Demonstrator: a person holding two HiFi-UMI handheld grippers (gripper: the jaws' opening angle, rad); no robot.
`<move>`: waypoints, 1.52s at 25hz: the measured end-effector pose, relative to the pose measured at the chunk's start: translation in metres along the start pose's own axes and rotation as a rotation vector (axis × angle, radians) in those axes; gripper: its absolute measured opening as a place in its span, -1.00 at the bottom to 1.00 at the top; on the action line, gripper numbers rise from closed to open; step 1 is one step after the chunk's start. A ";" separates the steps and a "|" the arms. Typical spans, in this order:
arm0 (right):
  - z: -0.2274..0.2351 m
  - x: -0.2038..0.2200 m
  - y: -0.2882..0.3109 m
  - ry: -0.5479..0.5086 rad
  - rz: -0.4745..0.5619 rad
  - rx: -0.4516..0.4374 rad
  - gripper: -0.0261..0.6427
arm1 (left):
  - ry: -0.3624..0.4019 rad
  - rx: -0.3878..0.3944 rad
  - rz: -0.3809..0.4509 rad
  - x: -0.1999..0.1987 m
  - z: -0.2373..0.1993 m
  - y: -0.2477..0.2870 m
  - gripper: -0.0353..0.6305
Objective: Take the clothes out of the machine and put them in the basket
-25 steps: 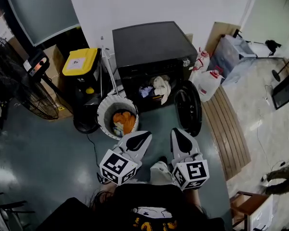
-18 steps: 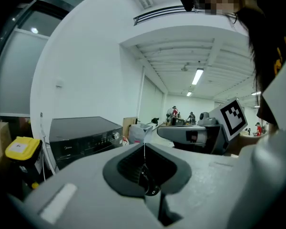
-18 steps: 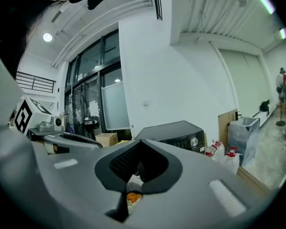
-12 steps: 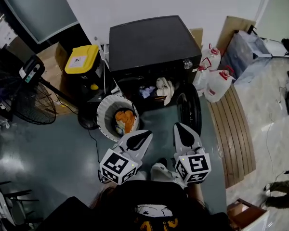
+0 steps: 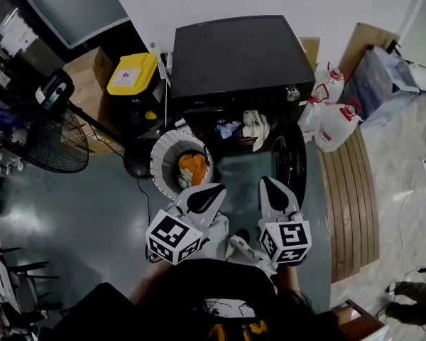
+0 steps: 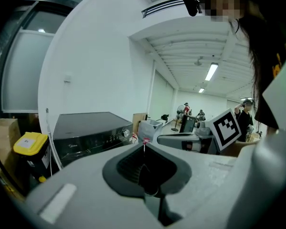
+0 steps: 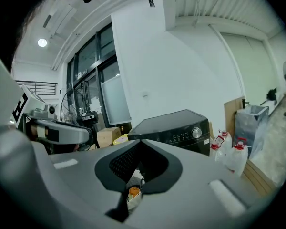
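The black washing machine (image 5: 234, 55) stands against the white wall with its round door (image 5: 287, 163) swung open. Light and blue clothes (image 5: 247, 128) spill from its drum. A round white basket (image 5: 158, 163) sits on the floor at its left front, with an orange garment (image 5: 192, 168) inside. My left gripper (image 5: 207, 196) hangs shut and empty just this side of the basket. My right gripper (image 5: 269, 190) is shut and empty too, in front of the open door. The machine (image 6: 90, 130) shows beyond the left gripper (image 6: 144, 147), and the machine (image 7: 174, 127) also lies ahead of the right gripper (image 7: 139, 144).
A black bin with a yellow lid (image 5: 131, 75) and a cardboard box (image 5: 85, 68) stand left of the machine, with a floor fan (image 5: 46, 142) further left. White jugs (image 5: 337, 124) and a wooden board (image 5: 355, 190) lie to the right. The floor is grey-green.
The view has shifted, and the machine and basket now sit a little nearer to both grippers. Both grippers stay shut and empty, side by side.
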State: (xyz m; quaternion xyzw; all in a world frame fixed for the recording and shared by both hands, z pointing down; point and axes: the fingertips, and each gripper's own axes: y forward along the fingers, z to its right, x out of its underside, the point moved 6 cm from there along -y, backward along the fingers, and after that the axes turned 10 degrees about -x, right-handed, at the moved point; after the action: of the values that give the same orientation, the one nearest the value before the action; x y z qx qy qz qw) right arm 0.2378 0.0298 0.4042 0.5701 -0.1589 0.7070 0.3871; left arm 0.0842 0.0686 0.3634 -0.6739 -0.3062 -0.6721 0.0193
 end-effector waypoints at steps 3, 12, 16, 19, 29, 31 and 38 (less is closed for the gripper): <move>0.003 0.003 0.010 -0.004 -0.013 0.006 -0.86 | 0.013 0.003 -0.003 -0.001 -0.010 0.007 -0.89; 0.021 0.010 0.055 -0.012 -0.040 0.094 -0.86 | 0.068 0.119 -0.020 -0.002 -0.050 0.051 -0.89; 0.035 0.019 0.088 0.002 -0.059 0.152 -0.86 | 0.113 0.179 -0.047 0.001 -0.076 0.076 -0.89; 0.051 0.031 0.117 0.015 -0.082 0.198 -0.86 | 0.138 0.224 -0.063 0.006 -0.099 0.097 -0.89; 0.113 0.085 0.196 0.112 -0.156 0.290 -0.77 | 0.184 0.311 -0.144 0.043 -0.168 0.158 -0.89; 0.127 0.098 0.208 0.113 -0.186 0.292 -0.71 | 0.180 0.318 -0.170 0.052 -0.175 0.169 -0.89; 0.181 0.159 0.242 0.176 -0.252 0.299 -0.61 | 0.194 0.336 -0.187 0.080 -0.179 0.209 -0.89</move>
State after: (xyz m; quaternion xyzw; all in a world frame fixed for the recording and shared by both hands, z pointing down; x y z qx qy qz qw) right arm 0.1768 -0.1900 0.6583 0.5728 0.0550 0.7156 0.3960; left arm 0.0090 -0.1486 0.5346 -0.5620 -0.4717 -0.6723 0.0983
